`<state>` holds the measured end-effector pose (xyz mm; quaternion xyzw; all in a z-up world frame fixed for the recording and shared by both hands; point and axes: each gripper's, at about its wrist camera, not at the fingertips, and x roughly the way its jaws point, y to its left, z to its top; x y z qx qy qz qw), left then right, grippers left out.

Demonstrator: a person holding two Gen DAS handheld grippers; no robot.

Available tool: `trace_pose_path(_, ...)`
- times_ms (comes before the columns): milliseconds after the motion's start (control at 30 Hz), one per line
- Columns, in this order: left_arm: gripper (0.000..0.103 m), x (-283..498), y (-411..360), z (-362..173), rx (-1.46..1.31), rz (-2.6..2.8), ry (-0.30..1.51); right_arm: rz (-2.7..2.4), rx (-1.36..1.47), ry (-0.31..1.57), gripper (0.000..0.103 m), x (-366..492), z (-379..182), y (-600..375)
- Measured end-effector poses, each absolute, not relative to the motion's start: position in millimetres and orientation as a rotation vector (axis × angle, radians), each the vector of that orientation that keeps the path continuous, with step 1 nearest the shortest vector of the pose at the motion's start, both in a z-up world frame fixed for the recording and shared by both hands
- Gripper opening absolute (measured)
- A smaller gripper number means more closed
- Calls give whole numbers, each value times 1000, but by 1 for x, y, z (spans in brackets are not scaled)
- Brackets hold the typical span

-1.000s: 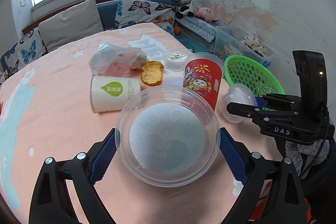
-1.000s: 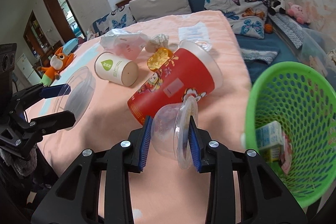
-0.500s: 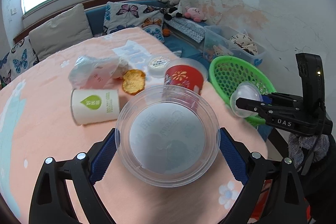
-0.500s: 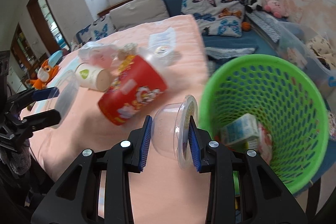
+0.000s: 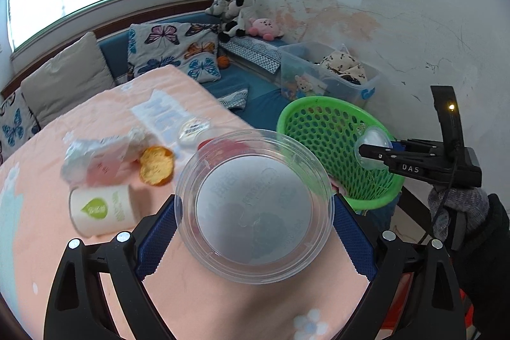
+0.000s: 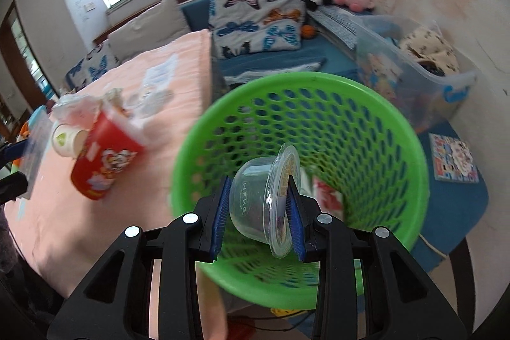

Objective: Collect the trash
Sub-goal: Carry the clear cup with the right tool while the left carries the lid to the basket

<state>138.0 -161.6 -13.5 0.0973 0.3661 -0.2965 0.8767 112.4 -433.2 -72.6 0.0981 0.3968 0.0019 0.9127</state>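
My left gripper [image 5: 253,223] is shut on a large clear plastic bowl [image 5: 255,203] held above the pink table [image 5: 47,244]. My right gripper [image 6: 258,212] is shut on a small clear jelly cup [image 6: 264,199], held over the open green basket [image 6: 398,129]; it also shows in the left wrist view [image 5: 373,145] above the basket [image 5: 318,133]. Some packets [image 6: 328,196] lie inside the basket. On the table lie a red paper cup [image 6: 102,161], a white paper cup [image 5: 102,209], a crumpled plastic bag [image 5: 95,155], an orange peel [image 5: 156,164] and a small lid [image 5: 193,126].
The basket stands off the table's right edge. Behind it is a clear storage bin [image 6: 414,78] with clothes. A blue sofa with butterfly cushions [image 6: 255,18] and plush toys [image 5: 236,8] lines the wall. A puzzle mat [image 6: 452,158] lies on the floor.
My right gripper has carried the jelly cup to the right, from over the table's edge to above the basket. My left gripper with the bowl has risen and swung right.
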Motion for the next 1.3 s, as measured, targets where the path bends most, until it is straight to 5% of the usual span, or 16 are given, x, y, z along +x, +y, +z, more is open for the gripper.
trace_pose_path(167, 90, 145, -188, -9, 218, -646, 765, -32, 236, 818, 36, 111, -79, -451)
trace_pose_path(300, 90, 151, -211, -7, 243, -669, 760, -56, 251, 809, 49, 106, -80, -461)
trace_pose_path(767, 90, 175, -287, -23, 291, -723, 821, -102, 296, 753, 66, 69, -70, -481)
trace_pose_path(1300, 91, 181, -329, -56, 350, -740, 903, -107, 336, 747, 69, 55, -73, -487)
